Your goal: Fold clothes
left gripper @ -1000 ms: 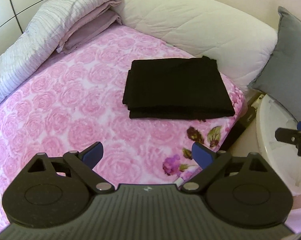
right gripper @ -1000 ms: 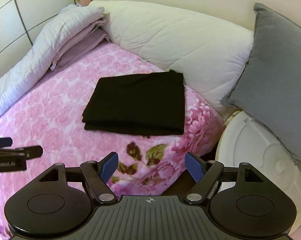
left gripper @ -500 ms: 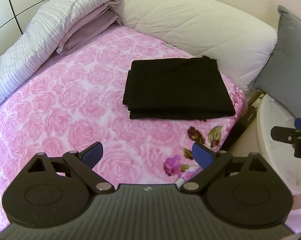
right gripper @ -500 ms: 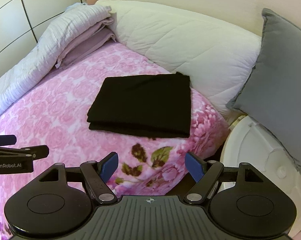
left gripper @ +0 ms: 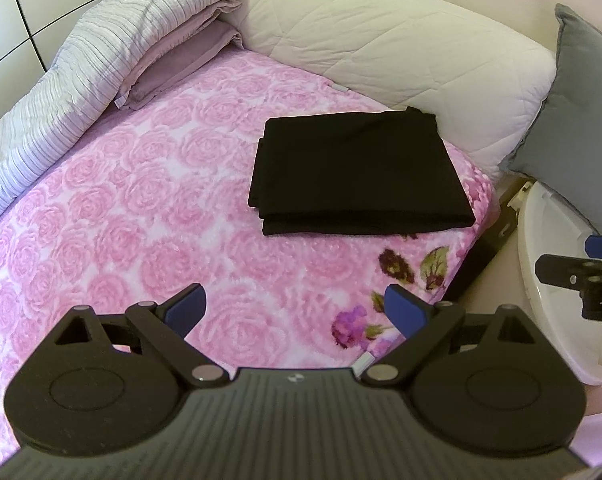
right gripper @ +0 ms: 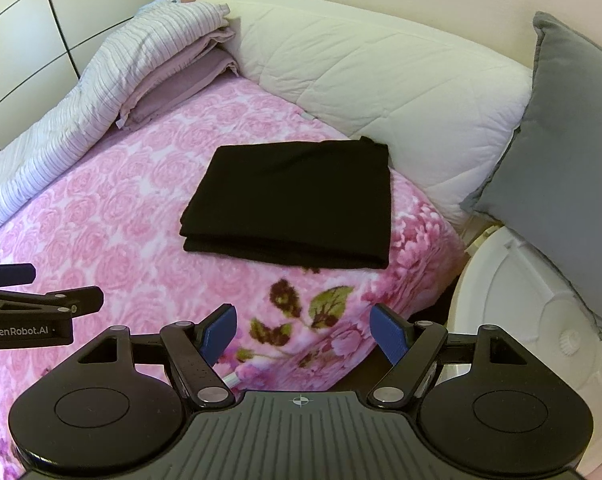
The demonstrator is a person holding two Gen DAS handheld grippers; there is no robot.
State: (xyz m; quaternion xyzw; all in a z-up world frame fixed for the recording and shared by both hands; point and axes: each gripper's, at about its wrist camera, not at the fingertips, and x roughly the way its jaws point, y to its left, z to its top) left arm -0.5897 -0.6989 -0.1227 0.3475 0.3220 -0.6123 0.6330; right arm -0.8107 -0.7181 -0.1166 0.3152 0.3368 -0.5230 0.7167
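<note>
A black garment (left gripper: 359,176) (right gripper: 297,210) lies folded into a neat rectangle on the pink rose-patterned bed cover (left gripper: 141,216) (right gripper: 113,216), near the bed's right corner. My left gripper (left gripper: 295,310) hangs open over the cover, well short of the garment, with nothing between its blue pads. My right gripper (right gripper: 303,332) is open too, above the bed's near corner, also empty. Each gripper shows at the edge of the other's view: the right one (left gripper: 581,264) and the left one (right gripper: 33,292).
A white quilted pillow (left gripper: 401,48) (right gripper: 381,76) lines the far side. Folded striped and lilac bedding (left gripper: 113,52) (right gripper: 141,68) lies far left. A grey cushion (left gripper: 581,112) (right gripper: 561,160) leans above a white round plastic object (left gripper: 553,292) (right gripper: 521,312) beside the bed.
The right gripper's view has drifted slightly, so the garment sits a little further right and lower in it. The left gripper has stayed put. The garment has not moved.
</note>
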